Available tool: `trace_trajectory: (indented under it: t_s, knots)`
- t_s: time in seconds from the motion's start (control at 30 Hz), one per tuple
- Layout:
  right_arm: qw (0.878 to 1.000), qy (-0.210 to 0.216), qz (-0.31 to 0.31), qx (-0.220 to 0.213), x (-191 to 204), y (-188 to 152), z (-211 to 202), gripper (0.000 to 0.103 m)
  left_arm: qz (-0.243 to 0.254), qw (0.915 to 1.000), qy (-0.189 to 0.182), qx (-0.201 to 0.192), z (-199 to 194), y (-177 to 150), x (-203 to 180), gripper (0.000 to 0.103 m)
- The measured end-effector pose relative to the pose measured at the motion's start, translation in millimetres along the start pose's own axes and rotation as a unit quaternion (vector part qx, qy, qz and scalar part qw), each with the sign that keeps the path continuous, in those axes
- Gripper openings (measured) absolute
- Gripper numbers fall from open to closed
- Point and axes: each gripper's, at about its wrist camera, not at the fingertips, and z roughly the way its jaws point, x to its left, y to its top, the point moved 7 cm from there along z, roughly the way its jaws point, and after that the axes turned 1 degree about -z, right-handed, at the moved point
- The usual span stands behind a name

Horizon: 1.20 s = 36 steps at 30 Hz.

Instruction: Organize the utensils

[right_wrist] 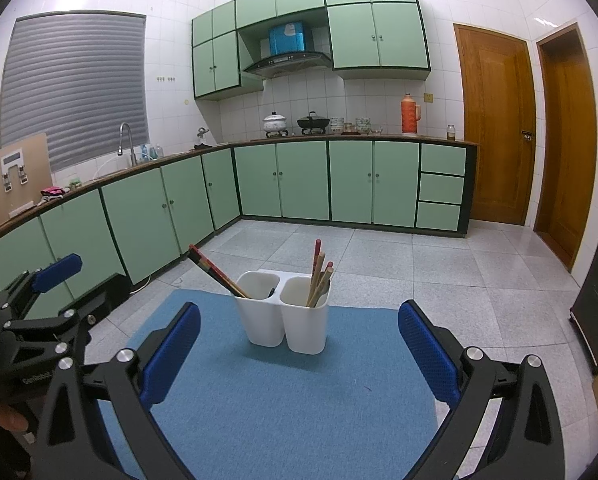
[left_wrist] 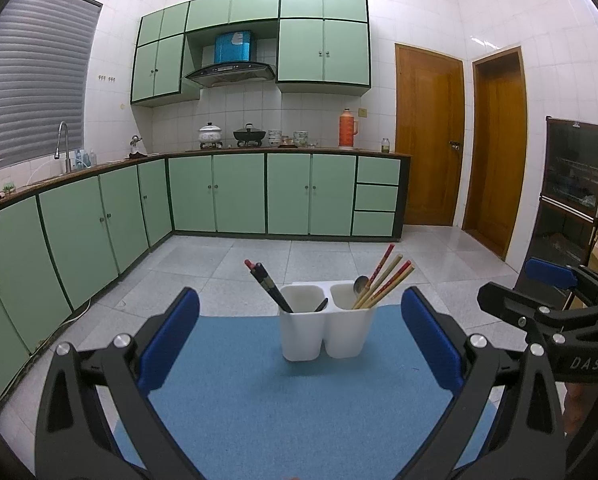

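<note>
Left gripper spread wide, blue pads far apart, nothing pinched. Right gripper spread just as wide, likewise empty-handed. Both hovered low over the blue mat, side by side, each visible at the edge of the other's view.

Straight ahead, between each pair of pads but well clear of them, stood the white holder, upright near the mat's far edge: two cups joined side by side. Left cup held dark chopsticks with red tips, leaning left, plus a short dark handle poking up at the inner rim. Right cup held wooden chopsticks, some red-patterned, fanned out to the right, with a metal spoon bowl-up beside them.

Beyond: grey tiled floor and green kitchen cabinets.
</note>
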Motion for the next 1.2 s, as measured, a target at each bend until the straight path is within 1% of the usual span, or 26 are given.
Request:
trace_trajectory:
  t_s: [0.63,0.87,1.2]
  knots:
    - [1.0,0.0,-0.001,0.0,1.2,0.4,-0.1,0.097,-0.001,1.0,0.001,0.0,0.6,0.3,1.2,0.098]
    - [1.0,0.0,-0.002,0.001,3.5,-0.8,1.7,0.097,-0.003,1.0,0.002,0.002,3.6,-6.4,4.1,0.098]
    - [1.0,-0.001,-0.002,0.001,4.1,-0.3,1.9,0.097,-0.002,1.0,0.003,0.002,4.0,-5.8,3.6,0.098]
